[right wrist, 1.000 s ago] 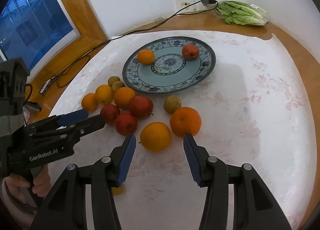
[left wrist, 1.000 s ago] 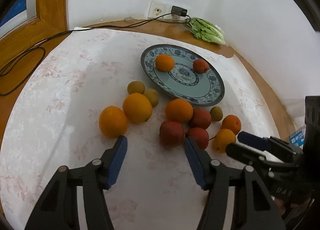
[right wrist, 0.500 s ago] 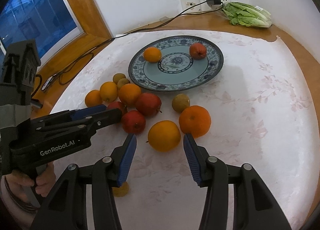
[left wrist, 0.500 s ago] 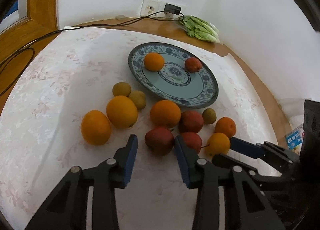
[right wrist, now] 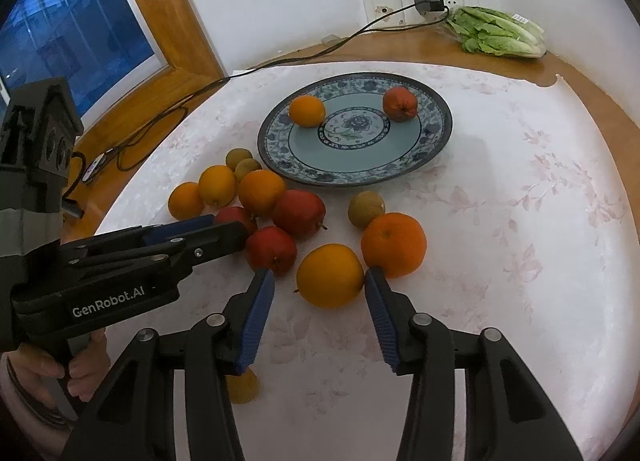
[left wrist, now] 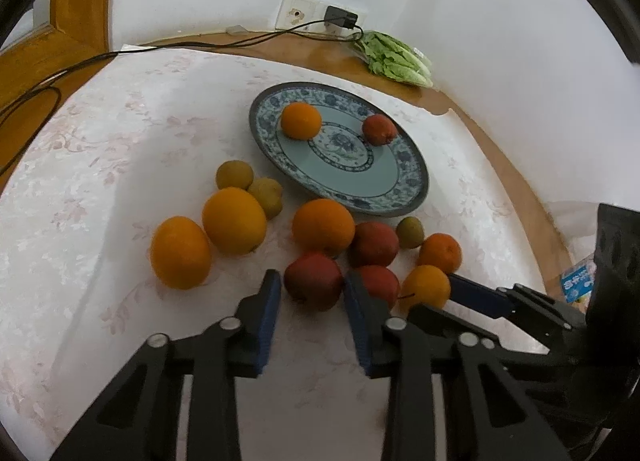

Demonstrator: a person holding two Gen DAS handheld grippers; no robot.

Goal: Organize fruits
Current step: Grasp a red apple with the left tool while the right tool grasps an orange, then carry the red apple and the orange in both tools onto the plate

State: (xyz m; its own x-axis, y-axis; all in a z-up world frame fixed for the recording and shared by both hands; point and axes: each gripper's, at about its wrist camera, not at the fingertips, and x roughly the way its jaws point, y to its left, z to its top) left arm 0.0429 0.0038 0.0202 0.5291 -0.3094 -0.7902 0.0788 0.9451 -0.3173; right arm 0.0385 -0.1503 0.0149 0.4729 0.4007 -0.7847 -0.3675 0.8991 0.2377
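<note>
Your left gripper [left wrist: 312,293] is closing, pads touching the red apple [left wrist: 314,281] dead ahead. Your right gripper [right wrist: 318,287] is closing round an orange [right wrist: 330,275], left pad clear. Plate [right wrist: 436,145] lies beyond both.

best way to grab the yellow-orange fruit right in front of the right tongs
Grip the yellow-orange fruit across its widest middle, coming from the near side as the closing right tongs already do. It is round and sits free on the cloth, but the bigger orange crowds its right, so slide that pad into the narrow gap.
</note>
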